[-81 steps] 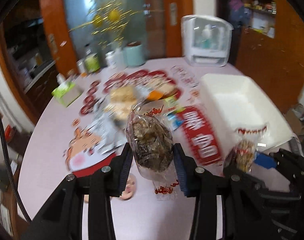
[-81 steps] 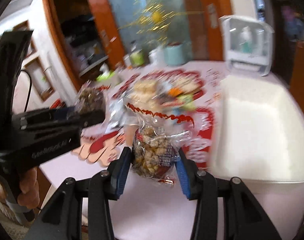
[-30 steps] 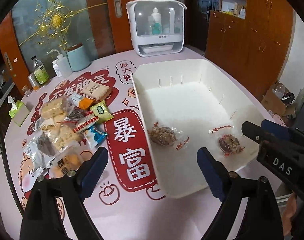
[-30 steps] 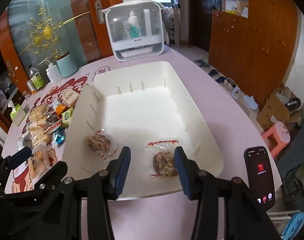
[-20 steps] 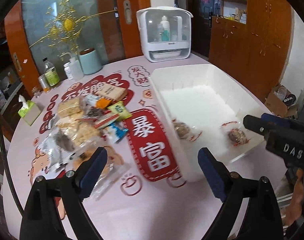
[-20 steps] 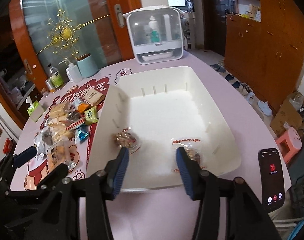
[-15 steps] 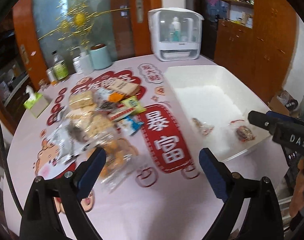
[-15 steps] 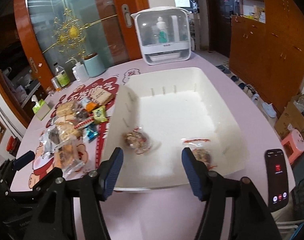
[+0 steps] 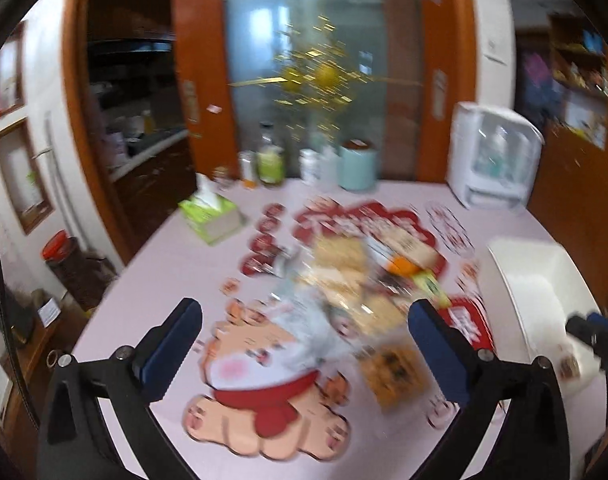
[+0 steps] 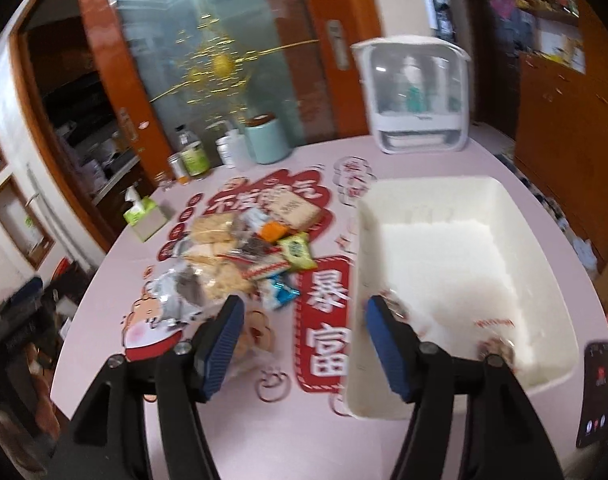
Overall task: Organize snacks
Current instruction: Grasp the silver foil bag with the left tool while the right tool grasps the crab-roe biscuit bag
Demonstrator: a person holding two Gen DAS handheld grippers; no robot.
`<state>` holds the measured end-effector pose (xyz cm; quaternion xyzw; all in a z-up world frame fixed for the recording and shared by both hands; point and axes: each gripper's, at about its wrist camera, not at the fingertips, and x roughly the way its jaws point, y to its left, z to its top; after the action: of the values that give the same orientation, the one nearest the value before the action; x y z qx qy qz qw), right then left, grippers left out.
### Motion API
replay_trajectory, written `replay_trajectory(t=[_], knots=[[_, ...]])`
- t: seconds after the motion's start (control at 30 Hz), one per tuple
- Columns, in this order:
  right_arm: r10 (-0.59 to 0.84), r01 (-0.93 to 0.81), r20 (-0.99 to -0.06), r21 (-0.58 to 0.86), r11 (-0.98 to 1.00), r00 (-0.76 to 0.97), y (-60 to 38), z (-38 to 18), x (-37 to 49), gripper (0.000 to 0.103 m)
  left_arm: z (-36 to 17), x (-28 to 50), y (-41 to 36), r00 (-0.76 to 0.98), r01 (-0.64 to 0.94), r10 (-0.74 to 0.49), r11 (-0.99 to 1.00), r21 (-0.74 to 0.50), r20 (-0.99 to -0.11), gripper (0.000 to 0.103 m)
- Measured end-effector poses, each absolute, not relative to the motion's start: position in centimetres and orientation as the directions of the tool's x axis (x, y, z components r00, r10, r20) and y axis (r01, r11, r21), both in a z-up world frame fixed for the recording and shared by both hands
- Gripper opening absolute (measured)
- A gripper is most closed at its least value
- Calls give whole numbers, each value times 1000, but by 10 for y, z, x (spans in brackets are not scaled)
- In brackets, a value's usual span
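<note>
A pile of wrapped snacks [image 10: 240, 256] lies on the pink table, left of a white bin [image 10: 495, 200]. The bin holds two clear bags of snacks, one near its front left wall [image 10: 395, 308] and one at the front right [image 10: 497, 346]. My right gripper [image 10: 302, 340] is open and empty, above the table between the pile and the bin. In the blurred left wrist view my left gripper [image 9: 304, 344] is open and empty above the pile [image 9: 367, 280], with the bin [image 9: 543, 280] at the right edge.
A green tissue box [image 10: 142, 216], bottles and a mint canister [image 10: 266, 142] stand at the table's back. A white dispenser cabinet [image 10: 417, 96] stands behind the bin. A phone [image 10: 597, 392] lies at the table's front right. Wooden cabinets line the right.
Both grippers let go of their snack bags in the bin and opened. Both have swung left, away from the bin toward the snack pile.
</note>
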<state>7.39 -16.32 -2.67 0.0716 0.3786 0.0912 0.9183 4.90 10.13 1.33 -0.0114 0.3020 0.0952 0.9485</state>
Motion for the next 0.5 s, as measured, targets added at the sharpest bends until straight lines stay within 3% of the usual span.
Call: replay_trajectory(t=[0.13,0.27,0.5], knots=[[276,-195,-662,195,961,697,-131,-19,85,85,26,61,132,805,-242,201,970,1,-558,103],[328,-246,-636,216,945,699,-107,-21,101,103,21,79,147,787,-270,214,963,-10,-579,103],[371,-301,-693,227,926,618,-68,-64,131,103,-29,121,152,698,-237,166,971,-5,-697,103]])
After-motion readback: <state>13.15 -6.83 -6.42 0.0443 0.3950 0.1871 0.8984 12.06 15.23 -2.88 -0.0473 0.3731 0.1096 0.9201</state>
